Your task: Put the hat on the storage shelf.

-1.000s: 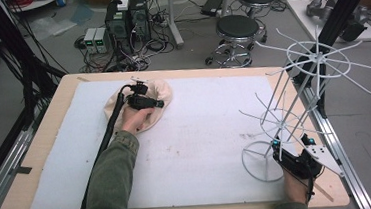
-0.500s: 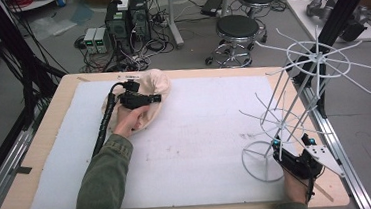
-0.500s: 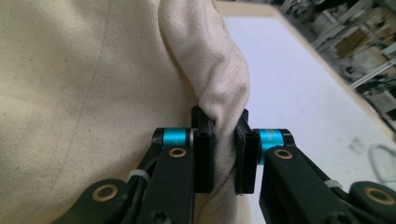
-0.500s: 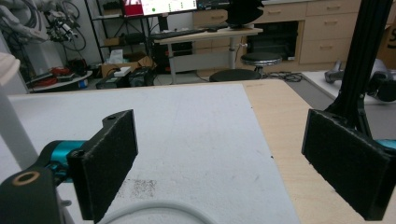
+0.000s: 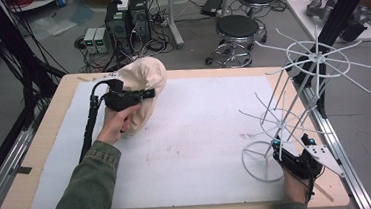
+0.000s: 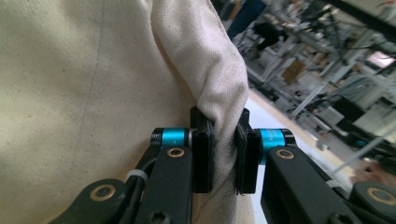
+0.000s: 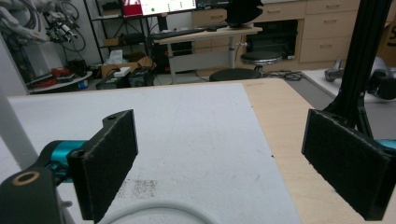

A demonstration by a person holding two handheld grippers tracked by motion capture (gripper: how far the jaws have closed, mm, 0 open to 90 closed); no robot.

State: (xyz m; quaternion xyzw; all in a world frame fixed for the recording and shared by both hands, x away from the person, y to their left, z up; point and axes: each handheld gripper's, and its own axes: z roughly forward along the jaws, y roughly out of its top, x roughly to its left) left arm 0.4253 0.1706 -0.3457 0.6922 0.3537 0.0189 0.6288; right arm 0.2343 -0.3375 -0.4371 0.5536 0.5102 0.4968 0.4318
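Now we see the cream cloth (image 5: 142, 85) in the upper left of the high view, bunched into a tall lump over the far left part of the white mat (image 5: 201, 133). Its long axis runs roughly up and down the frame, from a rounded top near the table's far edge to a lower end by the person's left hand (image 5: 113, 130). It looks lifted, though we cannot tell whether its lower end touches the mat.

We see the left gripper (image 5: 147, 94) lying level across the front of the cloth, its tips pointing toward the right of the frame. In the left gripper view its jaws are drawn close, pinching a thick fold of the cloth (image 6: 93, 70) between the black pads (image 6: 203, 154); that fold rises from the pads toward the top of the frame.

At the lower right of the high view we find the right gripper (image 5: 280, 149) just beside the ring base of the white wire rack (image 5: 293, 101). In the right gripper view its jaws stand wide apart with nothing between them, bare mat beyond.

Against the earlier pictures, the cloth then lay lower and flatter on the mat under the gripper; it now stands taller and sits nearer the far edge, and the left hand has come up with it. The right gripper and the rack have kept their places.
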